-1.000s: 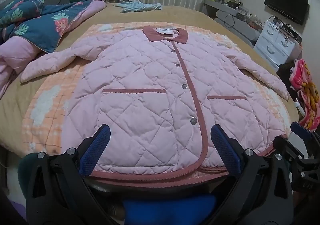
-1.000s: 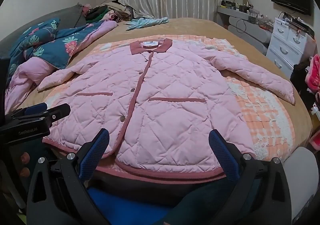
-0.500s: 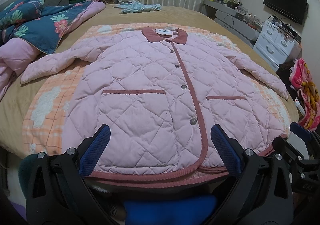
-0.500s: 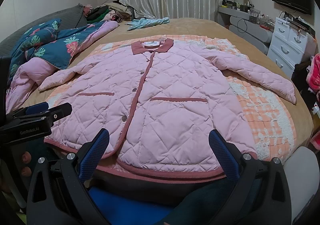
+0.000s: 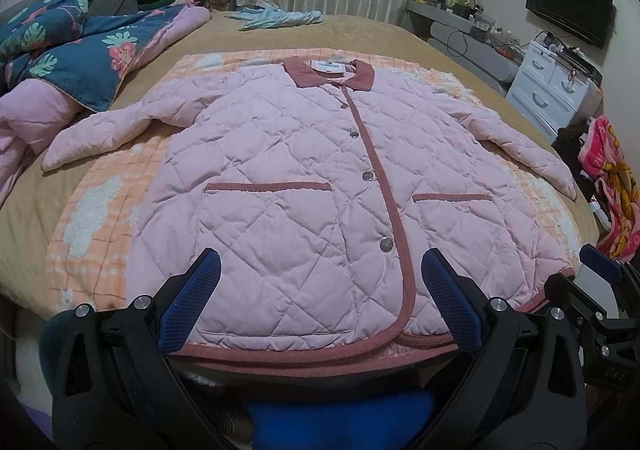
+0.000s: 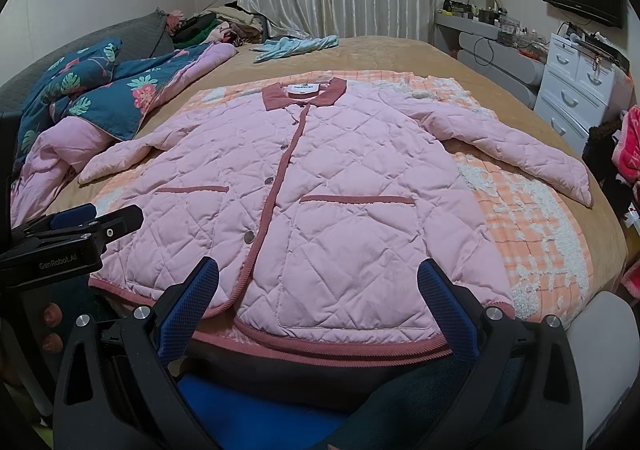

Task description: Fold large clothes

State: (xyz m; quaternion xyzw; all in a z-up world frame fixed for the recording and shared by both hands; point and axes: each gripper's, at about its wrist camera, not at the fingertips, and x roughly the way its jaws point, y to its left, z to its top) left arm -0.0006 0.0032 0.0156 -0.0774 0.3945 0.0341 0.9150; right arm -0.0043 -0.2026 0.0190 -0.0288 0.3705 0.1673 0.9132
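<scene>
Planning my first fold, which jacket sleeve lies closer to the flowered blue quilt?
The sleeve on the picture's left; its cuff ends just short of the quilt. The other sleeve stretches toward the white drawers.

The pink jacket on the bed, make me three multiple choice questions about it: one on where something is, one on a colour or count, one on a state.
1. What lies directly under the pink quilted jacket?
A. an orange checked blanket
B. a bare wooden floor
C. a white towel

2. What colour is the jacket's collar?
A. green
B. dusty rose
C. black

3. How does the jacket lie?
A. folded in half
B. rolled up
C. spread flat, buttoned, sleeves out

Answers:
1 A, the orange checked blanket shows around the jacket on both sides.
2 B, the collar matches the rose trim along the hem.
3 C, both sleeves reach outward, and the left tool and right tool hang open near the hem.
</scene>
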